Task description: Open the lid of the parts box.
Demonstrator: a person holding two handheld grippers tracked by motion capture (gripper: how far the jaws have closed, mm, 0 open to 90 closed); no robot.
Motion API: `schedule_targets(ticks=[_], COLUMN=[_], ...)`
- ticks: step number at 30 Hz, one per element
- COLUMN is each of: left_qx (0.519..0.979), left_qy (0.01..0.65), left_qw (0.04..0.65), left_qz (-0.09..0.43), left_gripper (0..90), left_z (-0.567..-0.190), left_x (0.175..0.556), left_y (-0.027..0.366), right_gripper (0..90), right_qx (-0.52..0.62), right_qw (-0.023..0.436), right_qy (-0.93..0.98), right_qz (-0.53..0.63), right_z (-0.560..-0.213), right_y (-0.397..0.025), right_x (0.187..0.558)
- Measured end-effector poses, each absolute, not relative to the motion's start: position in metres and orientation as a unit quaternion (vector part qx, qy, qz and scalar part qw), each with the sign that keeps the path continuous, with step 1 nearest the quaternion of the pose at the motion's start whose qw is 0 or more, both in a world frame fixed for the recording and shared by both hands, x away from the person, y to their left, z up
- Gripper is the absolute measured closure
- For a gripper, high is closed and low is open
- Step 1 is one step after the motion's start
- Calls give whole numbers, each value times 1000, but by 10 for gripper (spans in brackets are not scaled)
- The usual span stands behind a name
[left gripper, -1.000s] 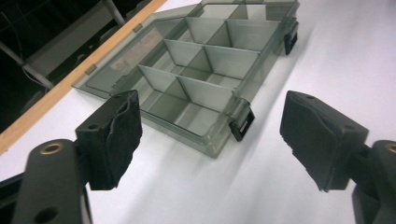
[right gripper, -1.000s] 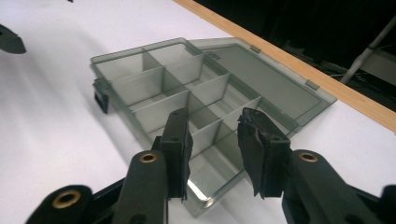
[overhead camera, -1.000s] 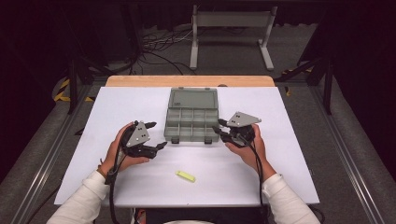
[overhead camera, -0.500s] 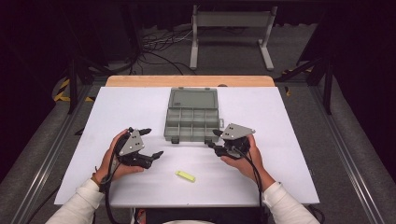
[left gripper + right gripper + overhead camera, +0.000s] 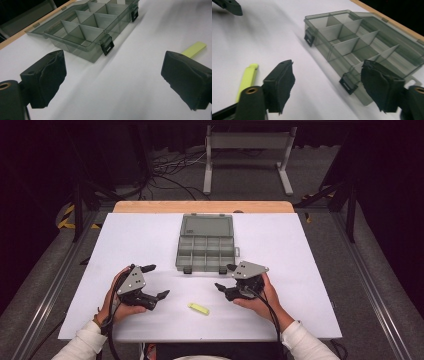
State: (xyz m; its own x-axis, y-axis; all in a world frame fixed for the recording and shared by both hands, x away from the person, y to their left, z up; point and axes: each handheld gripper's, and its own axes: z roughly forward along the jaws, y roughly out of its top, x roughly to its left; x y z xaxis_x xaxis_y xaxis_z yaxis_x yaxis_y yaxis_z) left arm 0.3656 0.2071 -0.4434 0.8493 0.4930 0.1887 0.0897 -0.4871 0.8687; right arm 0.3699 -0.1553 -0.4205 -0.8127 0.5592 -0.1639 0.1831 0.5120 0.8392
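Observation:
A grey see-through compartment box (image 5: 206, 247) lies open at the middle of the white table, its lid folded back and its cells empty. A small yellow-green strip (image 5: 199, 308) lies flat near the front edge. My left gripper (image 5: 156, 281) is open on the table left of the strip, with nothing between its jaws. My right gripper (image 5: 225, 277) is open right of the strip, just in front of the box's near right corner. In the left gripper view, the box (image 5: 82, 30) and the strip (image 5: 195, 48) lie ahead of the open gripper (image 5: 115, 75). The right gripper view has the box (image 5: 354, 42) and the strip (image 5: 248, 77) beyond its open gripper (image 5: 329, 85).
The white table top (image 5: 125, 245) has a wooden far edge (image 5: 200, 206). Behind it stand a metal frame (image 5: 247, 155) and cables (image 5: 170, 170) on the dark floor. A jaw of the left gripper (image 5: 229, 6) shows at the top left of the right gripper view.
Both hands have drawn the grippers back from the box toward the table's front edge. Both stay open. The box and the strip have not moved.

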Motion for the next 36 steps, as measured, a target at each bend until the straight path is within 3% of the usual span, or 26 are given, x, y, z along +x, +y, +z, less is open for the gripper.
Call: schedule_targets(ticks=[10,36], left_qx=[830,831], left_qy=[184,187], left_qw=[480,485], left_qz=[216,200], left_gripper=[43,32], left_z=[-447,-455], left_x=[353,340], left_y=[219,229], right_gripper=[169,186], right_qx=[207,174], right_qw=[200,130], right_qy=[844,869], right_qz=[452,445], right_z=[-424,-435], right_y=[-152,-113], right_x=[364,346])
